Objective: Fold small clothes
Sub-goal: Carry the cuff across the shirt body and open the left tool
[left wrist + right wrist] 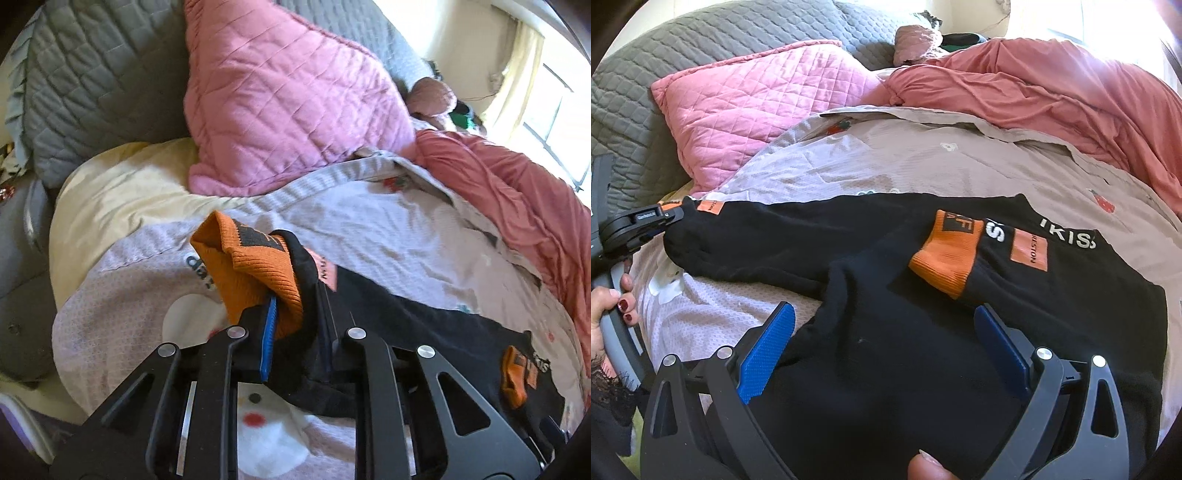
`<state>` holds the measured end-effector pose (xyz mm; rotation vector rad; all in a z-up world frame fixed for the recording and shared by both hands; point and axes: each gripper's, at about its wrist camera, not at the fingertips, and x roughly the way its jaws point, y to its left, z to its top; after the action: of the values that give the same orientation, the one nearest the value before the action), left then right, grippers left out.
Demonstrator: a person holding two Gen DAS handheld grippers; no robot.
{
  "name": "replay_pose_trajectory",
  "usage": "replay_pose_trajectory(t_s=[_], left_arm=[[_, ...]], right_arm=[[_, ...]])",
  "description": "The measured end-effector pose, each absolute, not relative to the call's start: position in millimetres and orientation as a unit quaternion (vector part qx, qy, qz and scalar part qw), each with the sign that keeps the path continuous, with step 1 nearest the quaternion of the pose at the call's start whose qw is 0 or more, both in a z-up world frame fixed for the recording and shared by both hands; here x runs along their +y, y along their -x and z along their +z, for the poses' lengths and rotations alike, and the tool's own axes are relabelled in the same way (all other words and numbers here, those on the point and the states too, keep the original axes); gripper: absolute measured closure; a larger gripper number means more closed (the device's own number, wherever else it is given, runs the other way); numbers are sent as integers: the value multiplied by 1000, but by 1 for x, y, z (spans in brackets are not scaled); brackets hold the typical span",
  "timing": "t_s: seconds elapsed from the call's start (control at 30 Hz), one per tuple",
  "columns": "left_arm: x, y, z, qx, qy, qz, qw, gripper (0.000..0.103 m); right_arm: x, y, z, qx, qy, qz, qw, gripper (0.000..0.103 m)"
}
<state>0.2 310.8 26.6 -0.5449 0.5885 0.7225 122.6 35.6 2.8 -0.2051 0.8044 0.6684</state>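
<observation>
While left gripper (pixel 295 314) clamps orange cuff (pixel 255 280), right gripper (pixel 886 350) gapes over sweater (pixel 886 369).

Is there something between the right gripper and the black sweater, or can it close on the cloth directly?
Nothing visible stands in the way. The right gripper is open, with the black sweater lying directly between its blue pads. The left gripper is shut on the orange cuff of the far sleeve, off to the side.

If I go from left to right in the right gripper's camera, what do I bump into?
left gripper pinching the orange sleeve cuff → black sweater sleeve → folded-in orange cuff → orange patch → white letters → bedsheet
</observation>
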Motion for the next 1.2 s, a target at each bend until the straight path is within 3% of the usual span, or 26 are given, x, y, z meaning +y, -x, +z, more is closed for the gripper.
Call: replay_pose_trajectory(t_s=[0.6, 0.73, 0.77, 1.2], left_arm=[[244, -22, 61, 268, 234, 234, 905, 92], [212, -35, 65, 277, 231, 175, 916, 93], [203, -37, 65, 279, 227, 163, 919, 98], [93, -83, 14, 375, 208, -36, 902, 98]], right_arm=[[-30, -142, 16, 384, 36, 275, 881, 6], [-56, -148, 19, 386, 13, 255, 886, 6], [-63, -150, 19, 387, 6, 249, 888, 6], [-170, -165, 18, 395, -63, 154, 904, 6]])
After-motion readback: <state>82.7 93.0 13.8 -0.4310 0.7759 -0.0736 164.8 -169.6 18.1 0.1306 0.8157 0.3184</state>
